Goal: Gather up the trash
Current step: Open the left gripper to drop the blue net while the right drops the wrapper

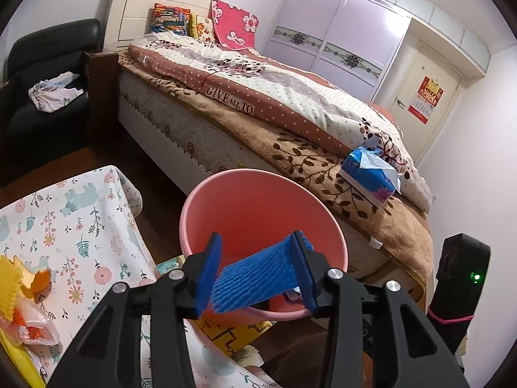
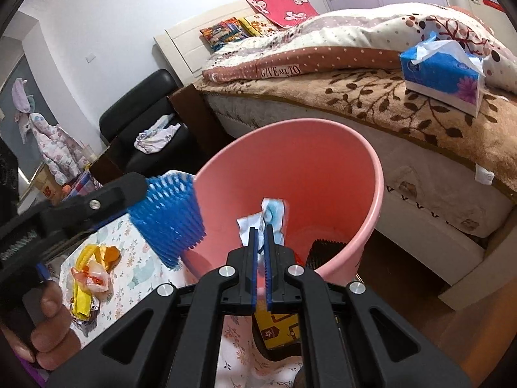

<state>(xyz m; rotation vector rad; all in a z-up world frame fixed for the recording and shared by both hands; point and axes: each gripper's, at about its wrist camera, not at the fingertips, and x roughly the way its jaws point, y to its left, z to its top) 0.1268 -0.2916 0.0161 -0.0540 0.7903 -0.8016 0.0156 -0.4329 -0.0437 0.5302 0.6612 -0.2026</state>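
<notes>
A pink bin point(image 1: 194, 207) stands tilted beside the bed. My left gripper point(image 1: 257, 242) hangs over its mouth with the jaws wide. A blue foam net point(image 1: 255, 278) still spans the gap between the pads, slanted and loose. The right wrist view shows this net point(image 2: 168, 216) at the bin's point(image 2: 378, 174) left rim. My right gripper point(image 2: 261, 231) is shut on a crumpled white and light blue wrapper point(image 2: 273, 213), held above the bin's inside. A black ribbed item point(image 2: 326, 252) lies at the bottom. More trash point(image 2: 90, 268), a yellow net, orange peel and a plastic bag, sits on the floral cloth.
The table with the floral cloth point(image 1: 80, 226) is left of the bin, the bed point(image 1: 290, 135) right behind it. A blue tissue box point(image 1: 368, 174) lies on the brown blanket. A black armchair point(image 1: 48, 74) holds crumpled cloth. A yellow box point(image 1: 232, 333) lies under the bin.
</notes>
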